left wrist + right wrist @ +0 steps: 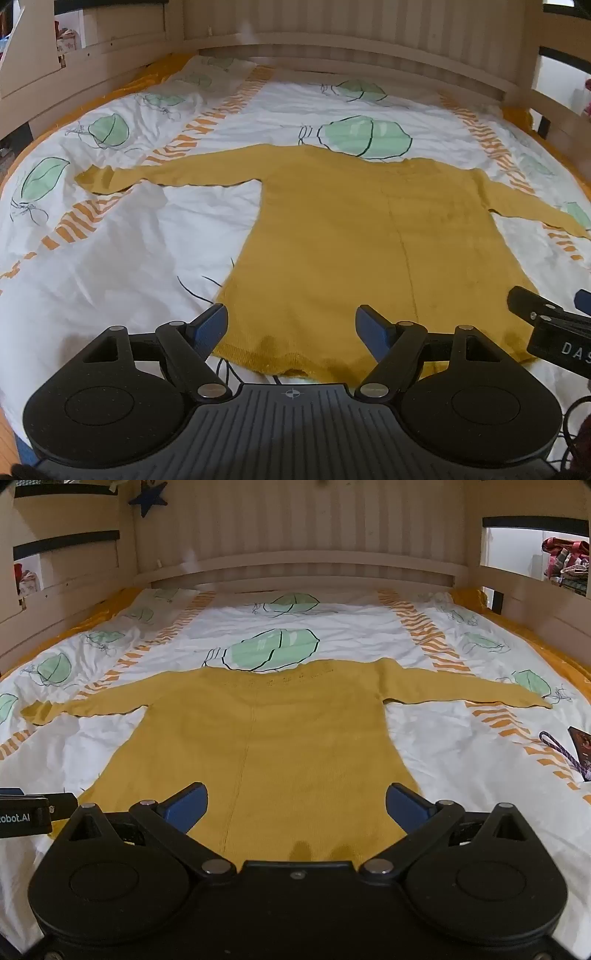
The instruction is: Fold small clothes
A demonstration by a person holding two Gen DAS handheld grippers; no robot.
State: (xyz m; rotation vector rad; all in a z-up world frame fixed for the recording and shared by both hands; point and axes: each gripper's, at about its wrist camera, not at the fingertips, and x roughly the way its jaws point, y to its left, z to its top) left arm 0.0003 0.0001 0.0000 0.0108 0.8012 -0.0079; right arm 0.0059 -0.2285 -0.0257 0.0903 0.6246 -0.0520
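Lying flat on the bed, the mustard sweater (351, 236) has both sleeves spread out to the sides and its hem nearest the cameras. Both claws hover just above that hem, released, jaws spread wide: the left claw (291, 326) near the hem's left corner, the right claw (295, 805) over its right part. Beneath it is a white duvet (443, 738) with green leaves and orange stripes.

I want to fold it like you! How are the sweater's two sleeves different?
The left sleeve looks wider at its cuff, which is a bit rumpled; the right sleeve tapers to a thin, flat tip. The left sleeve's cuff lies over an orange stripe of the duvet; the right sleeve's tip ends beside a green leaf print. Both are mustard yellow and spread out sideways.
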